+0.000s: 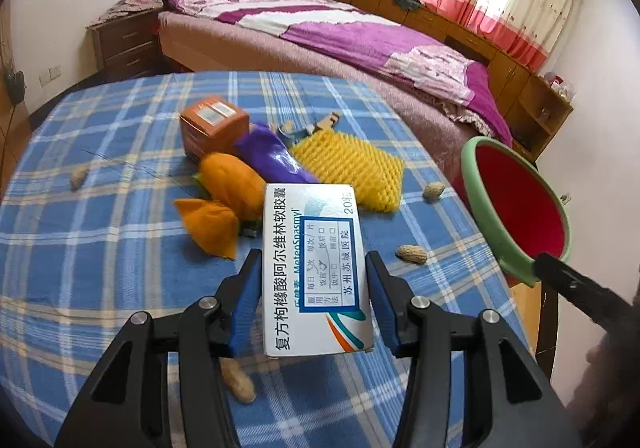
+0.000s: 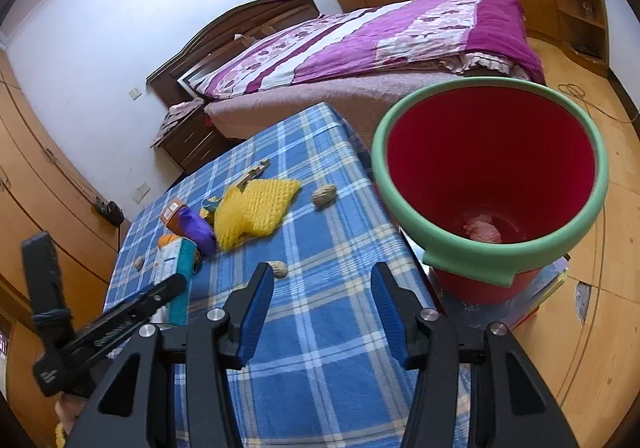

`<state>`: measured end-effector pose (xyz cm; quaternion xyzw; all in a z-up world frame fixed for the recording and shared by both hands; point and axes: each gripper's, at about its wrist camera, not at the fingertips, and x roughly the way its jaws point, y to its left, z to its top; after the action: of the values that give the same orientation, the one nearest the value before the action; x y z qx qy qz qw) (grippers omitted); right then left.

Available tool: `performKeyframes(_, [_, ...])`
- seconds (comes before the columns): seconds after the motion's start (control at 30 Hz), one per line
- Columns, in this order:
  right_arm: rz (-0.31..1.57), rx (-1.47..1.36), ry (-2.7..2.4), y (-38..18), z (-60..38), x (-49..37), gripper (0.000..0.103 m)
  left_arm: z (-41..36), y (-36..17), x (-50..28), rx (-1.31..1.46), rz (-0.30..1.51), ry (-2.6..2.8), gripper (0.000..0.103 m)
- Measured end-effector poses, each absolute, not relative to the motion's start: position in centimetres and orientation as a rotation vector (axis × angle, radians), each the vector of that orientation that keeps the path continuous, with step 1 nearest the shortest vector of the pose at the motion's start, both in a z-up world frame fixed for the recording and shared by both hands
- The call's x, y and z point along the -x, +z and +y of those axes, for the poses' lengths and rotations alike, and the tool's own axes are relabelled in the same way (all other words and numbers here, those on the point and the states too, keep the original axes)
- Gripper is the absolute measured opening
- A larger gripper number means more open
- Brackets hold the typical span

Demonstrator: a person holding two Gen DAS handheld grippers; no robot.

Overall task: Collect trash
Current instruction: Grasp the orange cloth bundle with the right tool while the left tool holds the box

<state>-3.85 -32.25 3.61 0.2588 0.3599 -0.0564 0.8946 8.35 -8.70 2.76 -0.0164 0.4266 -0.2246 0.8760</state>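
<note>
1. left gripper (image 1: 314, 302): lower centre of the left wrist view; its blue pads (image 1: 248, 304) press on the two long sides of a white medicine box (image 1: 316, 272), so the jaws are closed on the box at about its width.
2. medicine box: held above the checked tablecloth (image 1: 100, 248), printed face up, its long axis running along the fingers and away from the camera; the far end sticks out well past the fingertips.
3. red bin (image 1: 520, 207): green rim, at the right edge of the left wrist view, beside the table edge and well apart from the held box. the bin lies to the right of the jaws; judged from this, the coming move is a carry to the right, then a release over the opening.
4. right gripper (image 2: 322, 314): lower centre of the right wrist view, jaws wide apart and holding nothing, over the tablecloth, with the bin at upper right of that frame. a pale crumpled scrap (image 2: 482, 228) lies at the bin's bottom.
5. remaining trash on the cloth, centre of the left wrist view: orange peel (image 1: 236, 183), purple wrapper (image 1: 272, 157), yellow foam net (image 1: 352, 167), orange carton (image 1: 212, 123), and scattered peanuts (image 1: 412, 254).
6. the right gripper appears nearer the bin, but the left one carries the load.
</note>
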Motion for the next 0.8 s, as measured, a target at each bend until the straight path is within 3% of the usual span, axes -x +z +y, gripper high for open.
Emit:
performKeyframes(0.3, [0.77, -0.473, -0.041, 4.2, -29.7, 1.2, 0.054, -4.8, 5.2, -8.6, 0.048, 0.798, -0.347, 0.052])
performKeyframes(0.8, [0.854, -0.398, 0.182, 3.9, -21.8, -5.7, 0.054, 2.3, 3.4, -10.9, 0.131, 0.806, -0.162, 0.052])
